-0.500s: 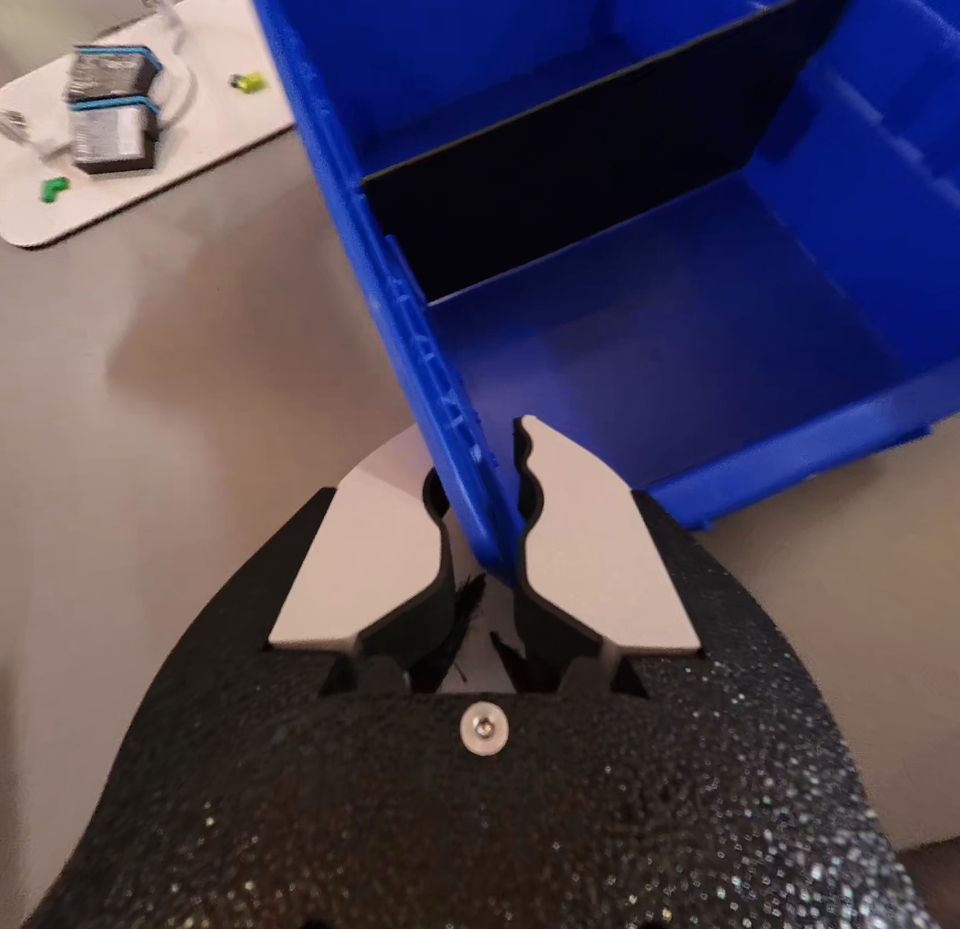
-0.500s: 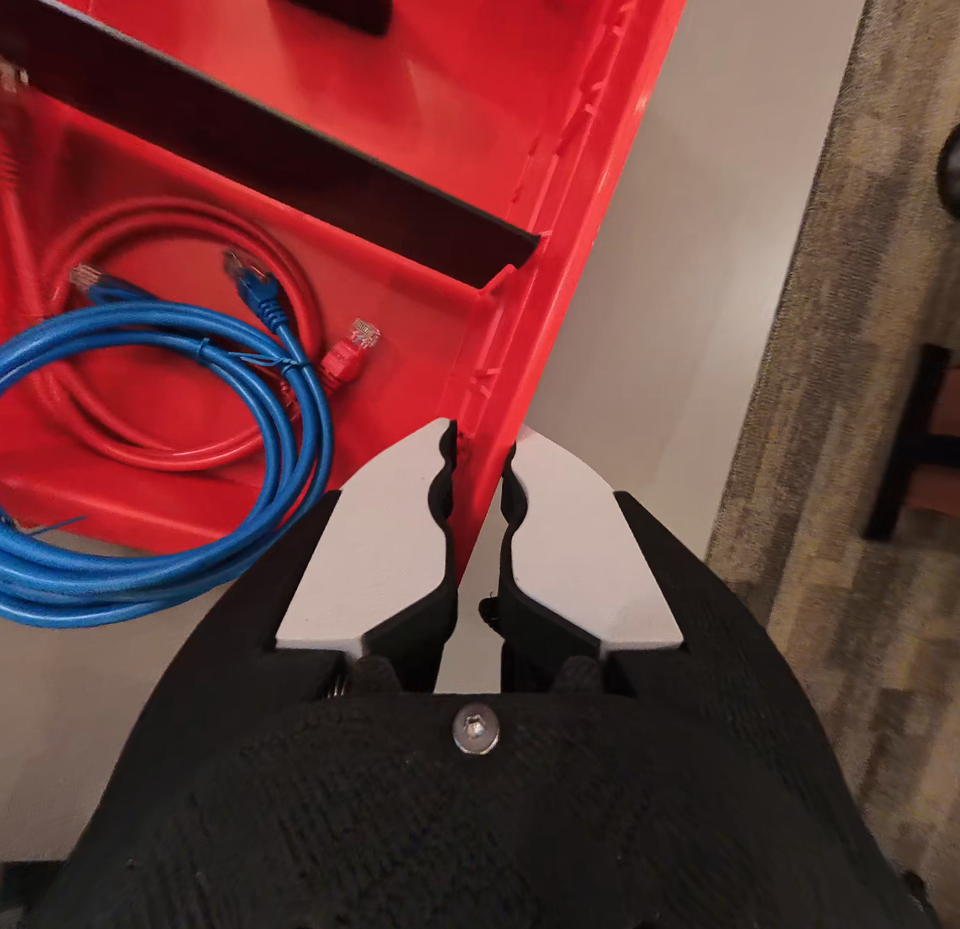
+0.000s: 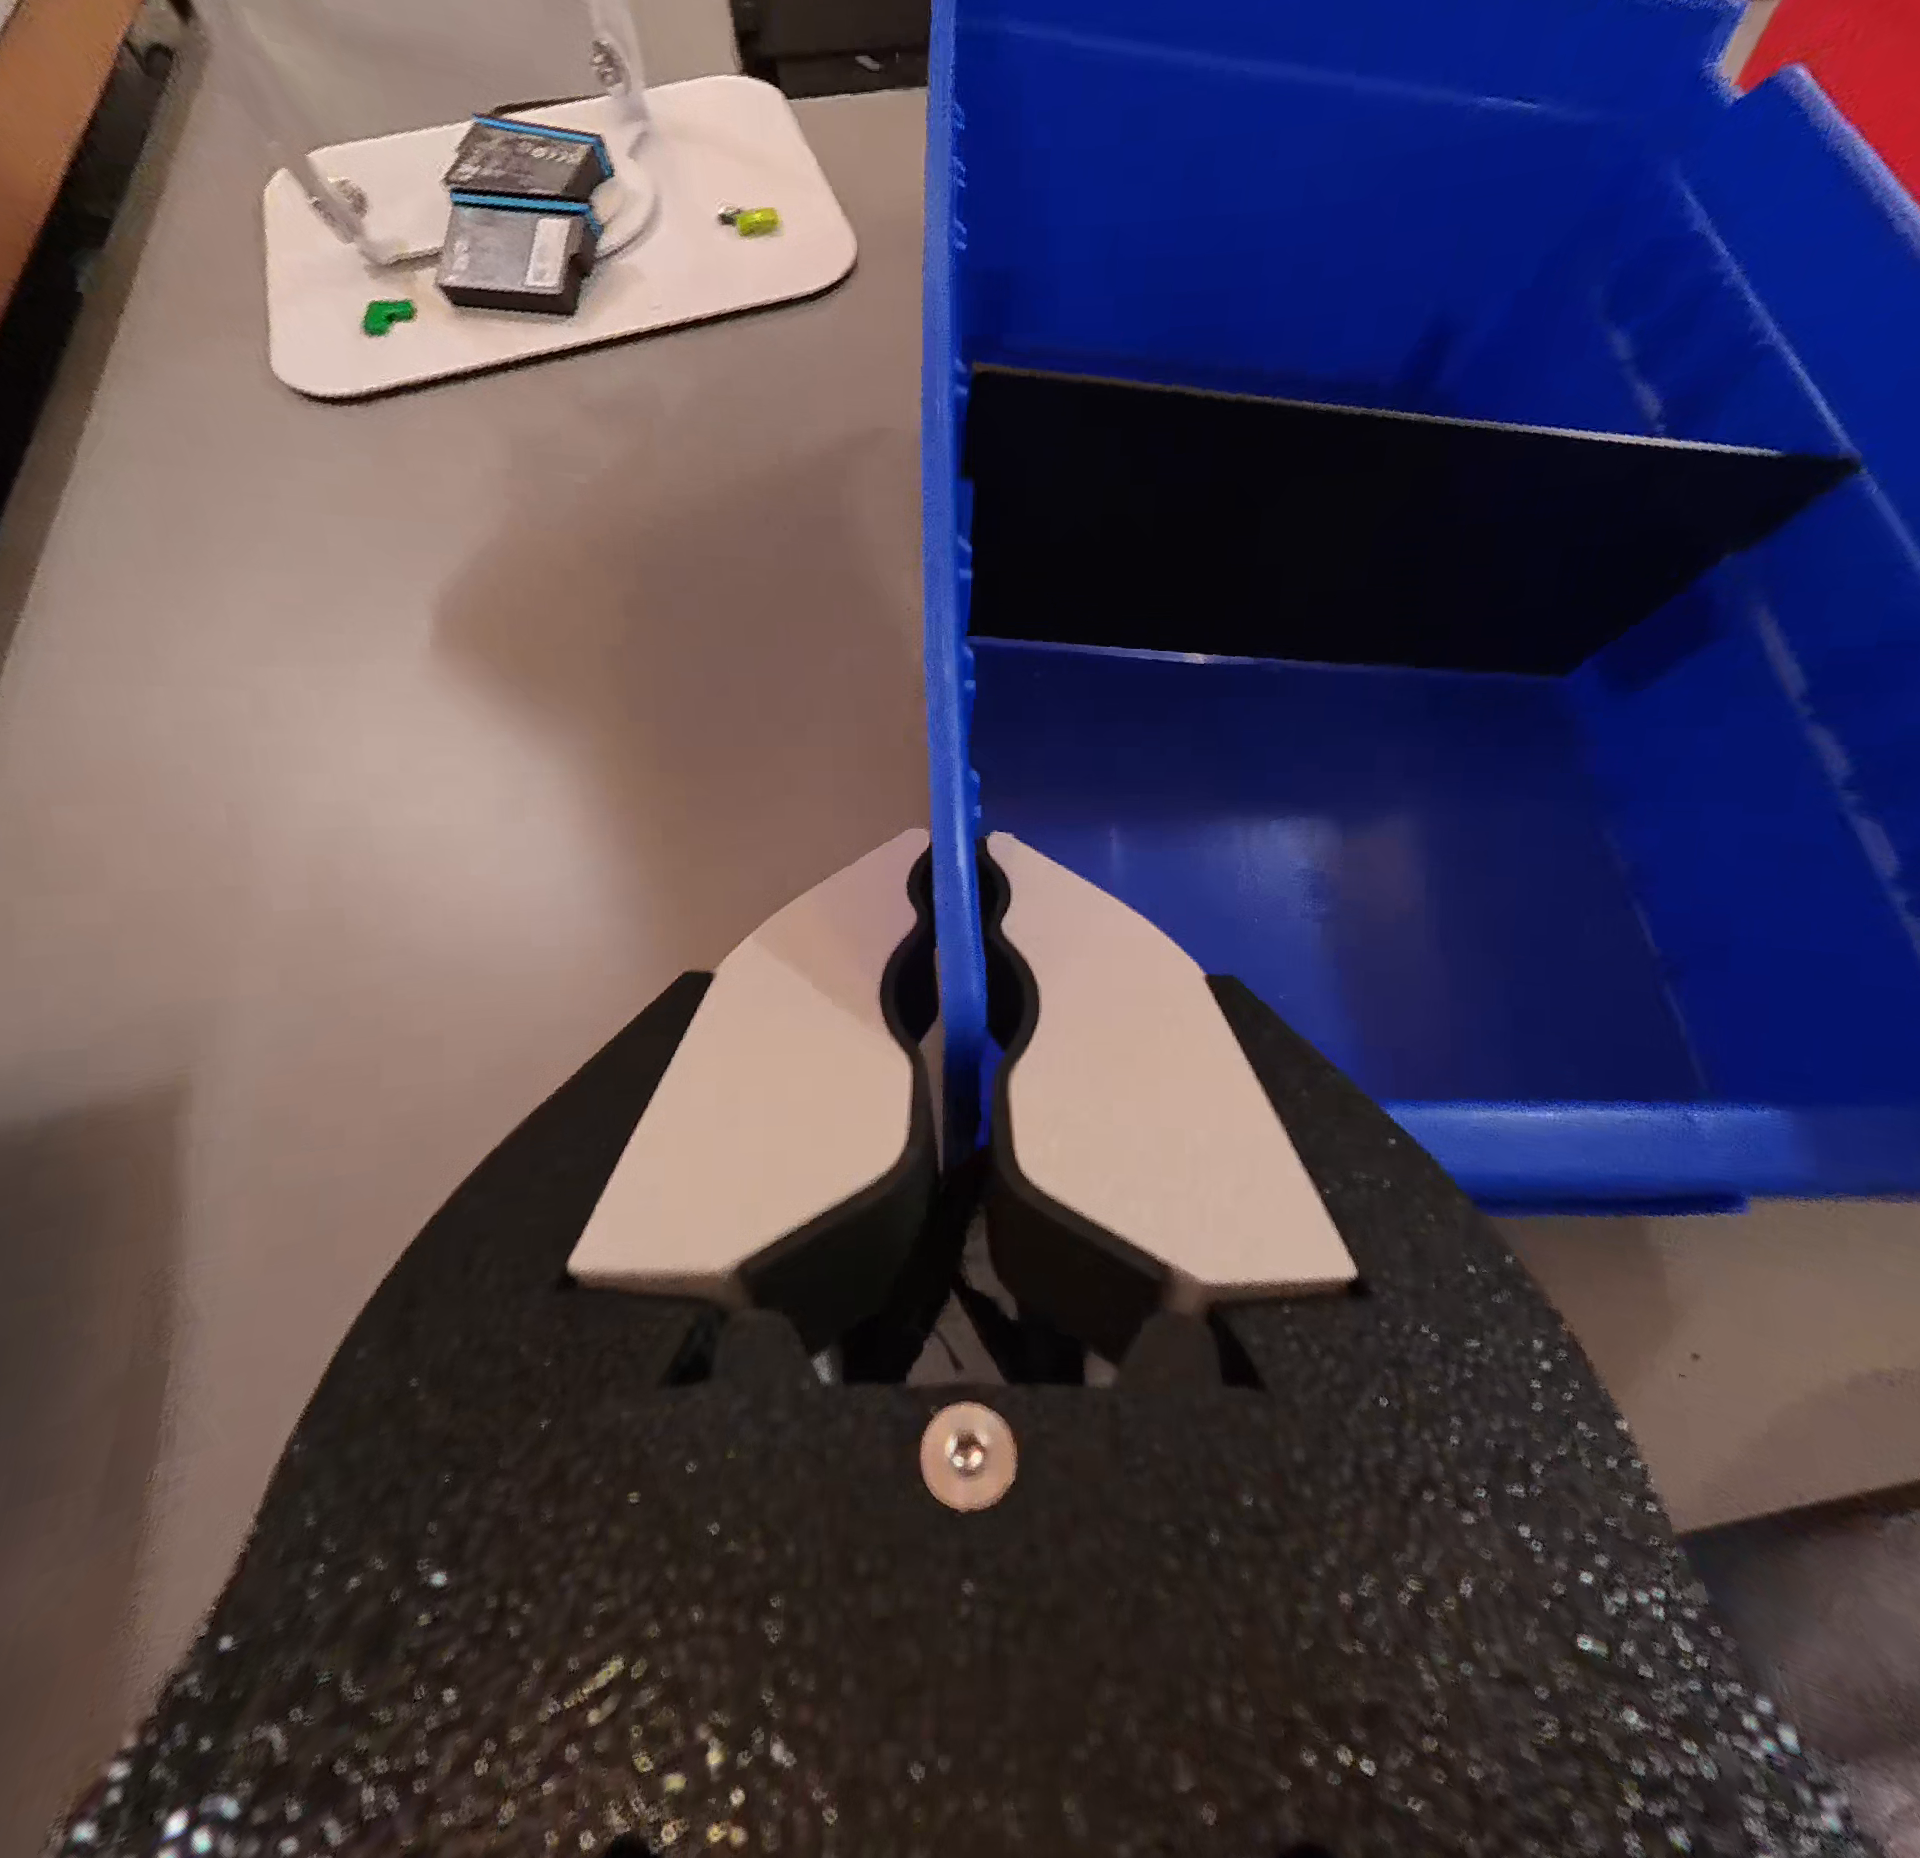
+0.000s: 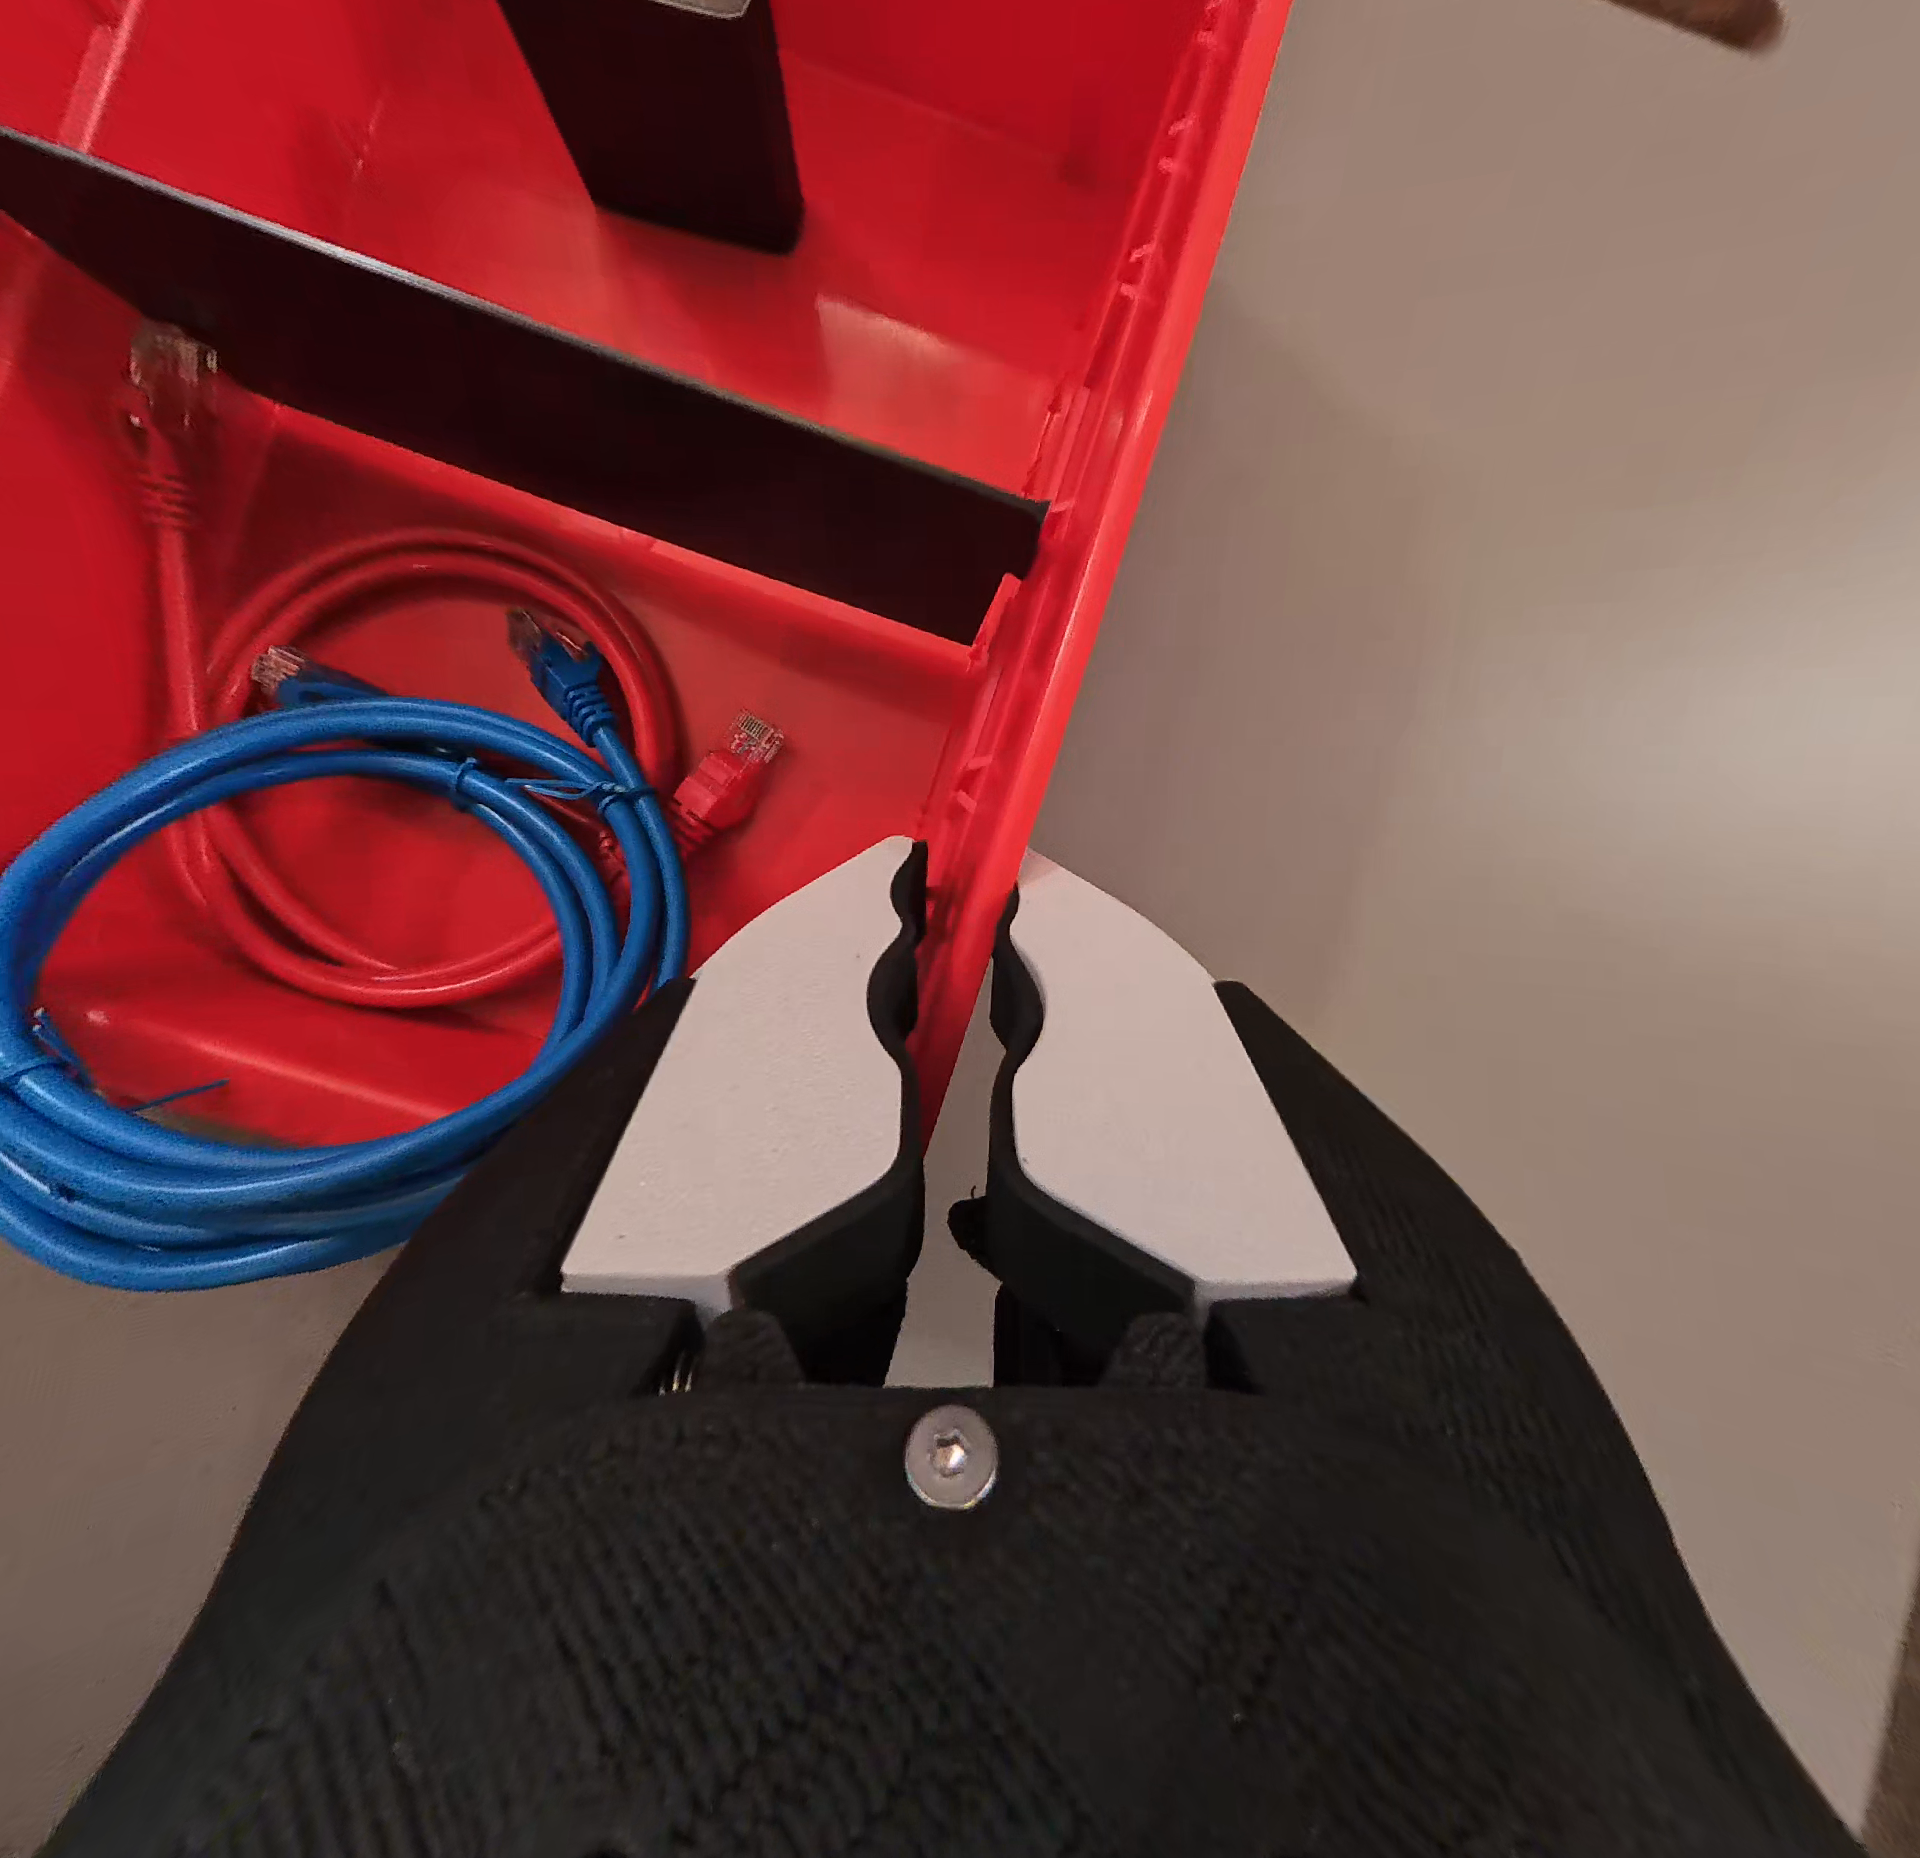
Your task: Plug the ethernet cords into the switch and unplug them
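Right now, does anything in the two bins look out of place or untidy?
One thing: the blue ethernet cord spills over the red bin's low front edge onto the table. The red cord and the switch lie inside; the blue bin looks empty.

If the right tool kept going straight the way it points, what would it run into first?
The right tool already straddles the red bin side wall, which runs straight ahead between its fingers. Pushed on, that wall would probably just slide deeper into the tool. The black divider joins the wall further along; depth is unclear.
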Demonstrator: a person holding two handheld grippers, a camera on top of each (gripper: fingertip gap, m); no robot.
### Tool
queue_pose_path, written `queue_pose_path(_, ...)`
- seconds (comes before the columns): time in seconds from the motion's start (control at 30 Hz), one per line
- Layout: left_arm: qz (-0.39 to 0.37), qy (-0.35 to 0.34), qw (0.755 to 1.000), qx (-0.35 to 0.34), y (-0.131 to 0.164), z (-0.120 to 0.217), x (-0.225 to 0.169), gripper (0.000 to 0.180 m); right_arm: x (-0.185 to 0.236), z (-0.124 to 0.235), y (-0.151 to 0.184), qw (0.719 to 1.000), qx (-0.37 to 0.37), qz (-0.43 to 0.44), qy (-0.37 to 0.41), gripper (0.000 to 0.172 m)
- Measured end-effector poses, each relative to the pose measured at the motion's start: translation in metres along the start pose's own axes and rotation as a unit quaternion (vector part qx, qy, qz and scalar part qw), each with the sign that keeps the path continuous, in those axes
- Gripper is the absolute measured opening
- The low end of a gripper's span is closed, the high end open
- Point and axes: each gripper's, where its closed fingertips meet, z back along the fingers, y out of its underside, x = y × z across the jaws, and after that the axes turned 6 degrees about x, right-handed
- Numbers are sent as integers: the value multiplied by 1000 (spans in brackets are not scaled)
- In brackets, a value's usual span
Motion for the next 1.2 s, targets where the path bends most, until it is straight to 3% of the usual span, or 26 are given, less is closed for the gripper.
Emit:
queue_pose_path(0.33, 63, -41, 997, 3, 41, 31, 44, 3, 123, -13, -47, 998, -40, 36, -16, 8)
queue_pose_path(0.47, 76, -47, 996, 2, 54, 38, 51, 3, 165, -13, -62, 994, -49, 78, -52, 18)
queue_pose_path(0.57, 77, -54, 996, 5, 61, 43, 54, 3, 162, 16, -80, 986, -119, 111, 24, 25)
queue_pose_path(0.67, 71, -57, 996, 2, 67, 50, 50, 3, 185, 68, -87, 956, -225, 182, 54, 25)
queue_pose_path(0.8, 60, -38, 997, -13, 68, 61, 36, 16, 302, 125, -53, 879, -347, 308, -105, 25)
queue_pose_path(0.87, 59, -9, 998, -14, 67, 66, 23, 23, 358, 146, -28, 837, -399, 324, -185, 25)
queue_pose_path(0.9, 57, 8, 998, -12, 67, 68, 15, 26, 374, 150, -22, 831, -415, 307, -206, 26)
queue_pose_path(0.97, 44, 57, 997, -8, 68, 71, -6, 42, 396, 142, -13, 836, -410, 273, -241, 40)
queue_pose_path(1.1, 42, 177, 983, -26, 62, 82, -54, 72, 415, 102, 3, 869, -314, 291, -248, 53)
queue_pose_path(1.2, 66, 166, 982, -66, 47, 85, -47, 86, 416, 97, 1, 880, -278, 272, -272, 53)
